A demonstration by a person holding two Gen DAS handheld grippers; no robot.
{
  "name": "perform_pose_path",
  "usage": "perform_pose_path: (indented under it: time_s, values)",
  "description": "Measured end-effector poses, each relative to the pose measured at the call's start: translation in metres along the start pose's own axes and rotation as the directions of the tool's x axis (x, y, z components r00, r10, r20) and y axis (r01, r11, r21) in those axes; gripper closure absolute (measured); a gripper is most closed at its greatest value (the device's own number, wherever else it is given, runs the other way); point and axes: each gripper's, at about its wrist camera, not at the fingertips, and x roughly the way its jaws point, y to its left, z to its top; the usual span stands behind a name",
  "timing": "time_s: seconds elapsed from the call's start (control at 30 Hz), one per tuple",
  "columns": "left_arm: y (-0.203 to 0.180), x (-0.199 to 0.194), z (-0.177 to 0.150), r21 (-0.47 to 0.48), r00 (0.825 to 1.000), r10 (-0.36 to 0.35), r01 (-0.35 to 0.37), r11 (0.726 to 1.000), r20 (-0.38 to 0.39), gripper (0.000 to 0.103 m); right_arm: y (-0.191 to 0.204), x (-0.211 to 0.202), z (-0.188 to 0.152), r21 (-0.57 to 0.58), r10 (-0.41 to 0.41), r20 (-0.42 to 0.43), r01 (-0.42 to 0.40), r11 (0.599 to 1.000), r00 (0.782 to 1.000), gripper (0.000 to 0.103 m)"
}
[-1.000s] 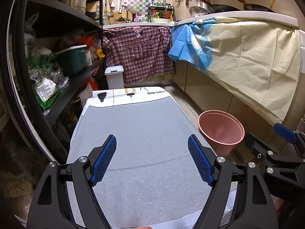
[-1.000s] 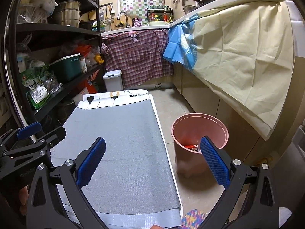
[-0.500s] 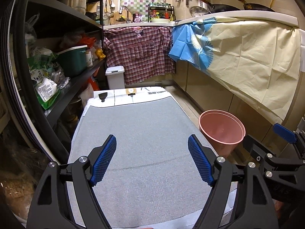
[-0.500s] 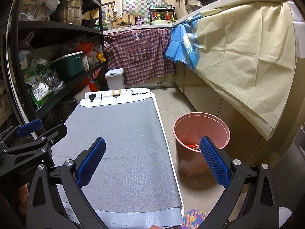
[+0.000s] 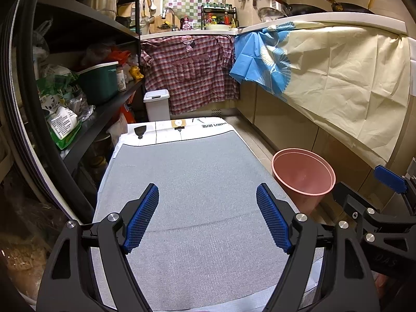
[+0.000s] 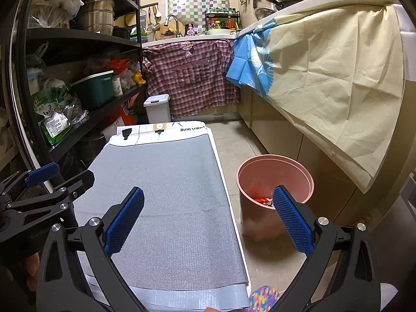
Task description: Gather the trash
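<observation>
Tabletop [image 5: 197, 182] runs down the middle of a narrow kitchen, covered with a grey textured mat; nothing lies on the mat in either view. White end of the cover at the far edge carries printed text and a small black mark.

Left hand-held gripper [image 5: 208, 215] hovers over the near half of the mat, blue pads spread wide, nothing between them. Right hand-held gripper [image 6: 208, 221] is released too, jaws wide apart: left pad over the mat's right side, right pad in front of the bin's near rim from this camera. Each gripper shows at the edge of the other's view.

Pink trash bin [image 6: 273, 182] stands on the tiled floor just beside the tabletop's right edge, upright, open top. Right wrist view shows red-and-white trash [image 6: 262, 201] at the bottom, partly hidden by the gripper pad; can't tell what the items are. Left wrist view sees only the bin's [image 5: 303, 174] inner wall, not the contents.

Small white lidded bin [image 5: 156, 105] sits on the floor beyond the far end of the tabletop, in front of a plaid shirt [image 5: 189, 72] hung over the counter edge. Cream sheet [image 5: 338, 78] and a blue cloth drape the right-hand counter. Black shelving [image 5: 85, 59] on the left holds a green box, pots and bags.
</observation>
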Motion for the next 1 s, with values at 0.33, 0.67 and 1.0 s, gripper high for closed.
perform_pose_path:
  time_s: [0.33, 0.67, 1.0]
  values:
    - [0.0011, 0.0005, -0.0003, -0.002, 1.0, 0.0, 0.0, 1.0, -0.002, 0.028, 0.0008, 0.0002, 0.0001, 0.001, 0.002, -0.001, -0.002, 1.0, 1.0, 0.005]
    - [0.0018, 0.0012, -0.0014, 0.001, 1.0, 0.005, -0.005, 1.0, -0.002, 0.028, 0.0015, -0.0004, 0.0004, 0.0, 0.002, -0.001, -0.002, 1.0, 1.0, 0.005]
    - [0.0054, -0.0005, -0.0032, 0.001, 1.0, 0.01, -0.01, 1.0, 0.021, 0.028, 0.0025, -0.0005, 0.0001, 0.001, 0.001, 0.0, -0.001, 1.0, 1.0, 0.005]
